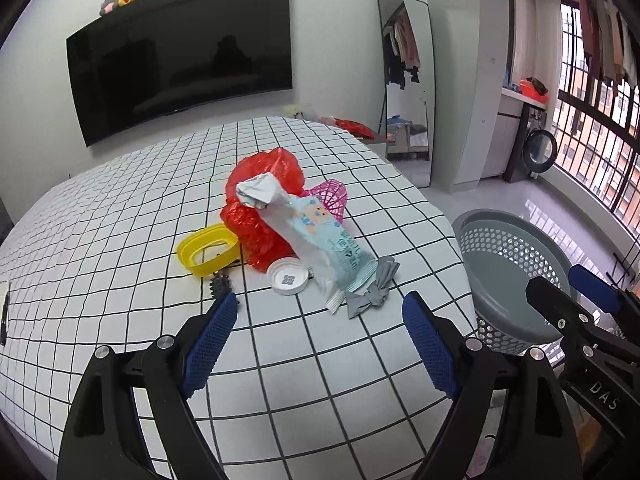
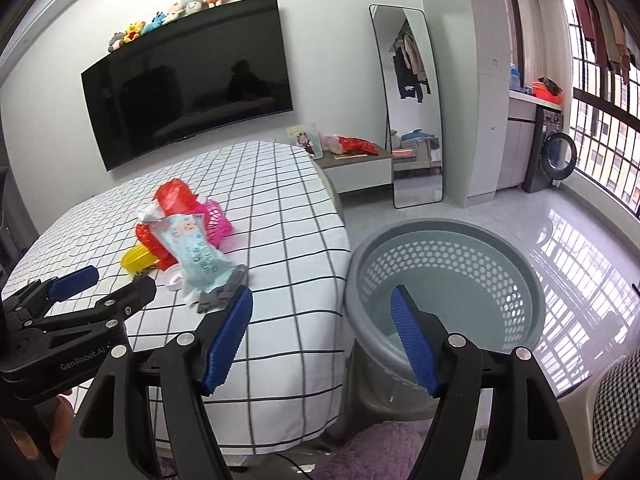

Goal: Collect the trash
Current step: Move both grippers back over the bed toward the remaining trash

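**Both grippers empty; trash heaped on the bed, basket empty**

Left gripper (image 1: 318, 312) spread wide, nothing between the pads, aimed at the trash pile on the checked bed sheet (image 1: 120, 240). Right gripper (image 2: 322, 312) also spread and empty, over the near rim of the grey basket (image 2: 444, 280), which stands just right of the bed.

Pile: pale blue snack wrapper (image 1: 320, 240) draped over the red plastic bag (image 1: 260, 200); white cap (image 1: 288, 276), yellow ring (image 1: 208, 250) and pink net (image 1: 330, 196) touching it.

Risks, judged:
- Wrapper is slick and limp; a shallow pinch may slip.
- Pads may catch the sheet too.
- Lifting the bag could scatter the cap.
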The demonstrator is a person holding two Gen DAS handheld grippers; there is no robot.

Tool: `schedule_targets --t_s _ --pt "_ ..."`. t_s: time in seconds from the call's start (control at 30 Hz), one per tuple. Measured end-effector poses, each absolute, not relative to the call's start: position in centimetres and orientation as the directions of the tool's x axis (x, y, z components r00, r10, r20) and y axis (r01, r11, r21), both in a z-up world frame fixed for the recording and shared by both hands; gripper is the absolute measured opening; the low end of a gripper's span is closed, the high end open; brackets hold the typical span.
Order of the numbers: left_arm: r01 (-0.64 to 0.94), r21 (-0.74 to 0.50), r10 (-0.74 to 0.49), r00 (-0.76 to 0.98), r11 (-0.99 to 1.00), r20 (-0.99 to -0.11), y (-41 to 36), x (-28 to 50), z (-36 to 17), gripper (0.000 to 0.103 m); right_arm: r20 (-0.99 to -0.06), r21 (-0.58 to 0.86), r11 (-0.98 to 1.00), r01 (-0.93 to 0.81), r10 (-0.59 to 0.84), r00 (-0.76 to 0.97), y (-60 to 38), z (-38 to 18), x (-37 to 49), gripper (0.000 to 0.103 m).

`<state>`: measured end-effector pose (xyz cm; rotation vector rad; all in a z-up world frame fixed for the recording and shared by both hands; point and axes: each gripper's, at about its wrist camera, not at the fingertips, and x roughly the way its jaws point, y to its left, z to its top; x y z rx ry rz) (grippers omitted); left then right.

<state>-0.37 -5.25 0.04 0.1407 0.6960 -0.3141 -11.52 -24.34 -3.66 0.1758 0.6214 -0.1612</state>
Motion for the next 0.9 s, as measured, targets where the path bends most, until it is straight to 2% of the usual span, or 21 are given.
schedule_targets --t_s 0.9 --pt "0.105 0.035 -0.052 0.724 0.994 -0.687 3.5 2.4 -2.3 0.084 -0.674 0.116 0.993 0.021 0.063 0.736 -18.2 -7.7 -5.6 0.069"
